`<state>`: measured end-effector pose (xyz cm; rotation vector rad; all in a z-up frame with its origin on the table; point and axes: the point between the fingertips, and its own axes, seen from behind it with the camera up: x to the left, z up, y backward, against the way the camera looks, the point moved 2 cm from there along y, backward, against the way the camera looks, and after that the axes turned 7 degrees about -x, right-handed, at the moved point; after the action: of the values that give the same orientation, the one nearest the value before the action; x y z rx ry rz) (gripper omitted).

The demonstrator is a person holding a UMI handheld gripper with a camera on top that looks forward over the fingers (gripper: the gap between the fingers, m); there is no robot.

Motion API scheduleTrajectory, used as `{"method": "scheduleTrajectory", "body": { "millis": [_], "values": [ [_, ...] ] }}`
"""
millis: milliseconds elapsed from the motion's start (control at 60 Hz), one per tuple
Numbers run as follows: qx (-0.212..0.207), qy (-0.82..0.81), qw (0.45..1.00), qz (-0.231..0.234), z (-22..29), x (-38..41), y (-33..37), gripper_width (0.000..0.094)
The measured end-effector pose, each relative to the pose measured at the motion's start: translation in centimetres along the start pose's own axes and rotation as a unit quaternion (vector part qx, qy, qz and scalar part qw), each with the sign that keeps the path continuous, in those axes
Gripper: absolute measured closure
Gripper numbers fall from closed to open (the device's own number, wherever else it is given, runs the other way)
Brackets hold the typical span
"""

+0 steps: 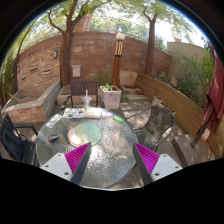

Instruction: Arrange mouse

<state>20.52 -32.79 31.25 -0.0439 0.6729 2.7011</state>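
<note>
Hovering above a round glass desk [100,150] on a patio, the gripper [112,160] had its two pink-padded fingers [78,158] spread apart with nothing between them. Just ahead of the fingers, on the glass, lay a pale round object [84,131] that may have been the mouse; its shape was too unclear to be sure. A small green thing [118,119] sat further back on the desk. A metal chair [160,122] stood to the right of the desk. Beyond stood a white planter [110,96], a brick wall [95,55] and trees [68,30].
</note>
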Motion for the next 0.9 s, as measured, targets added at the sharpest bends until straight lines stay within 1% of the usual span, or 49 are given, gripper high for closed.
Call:
{"method": "scheduleTrajectory", "body": {
  "millis": [83,167,300,350,500,617,717,783,900],
  "values": [
    [0.010,0.002,1.000,-0.001,-1.2,0.1,-0.1,0.0088],
    [0.025,0.005,1.000,0.003,-3.8,0.5,-0.5,0.0089],
    [0.060,0.012,0.998,0.024,-10.4,3.5,-1.3,0.0091],
    [0.068,0.016,0.997,0.041,-12.7,5.7,-1.9,0.0091],
    [0.095,0.035,0.987,0.122,-17.8,15.3,-3.8,0.0085],
    [0.092,0.030,0.978,0.185,-18.9,24.4,-6.9,0.0083],
    [0.074,0.023,0.973,0.217,-18.3,31.4,-11.1,0.0087],
    [0.061,0.026,0.971,0.228,-17.5,35.4,-14.4,0.0085],
    [0.048,0.032,0.974,0.219,-16.0,40.2,-20.1,0.0076]
  ]
}}
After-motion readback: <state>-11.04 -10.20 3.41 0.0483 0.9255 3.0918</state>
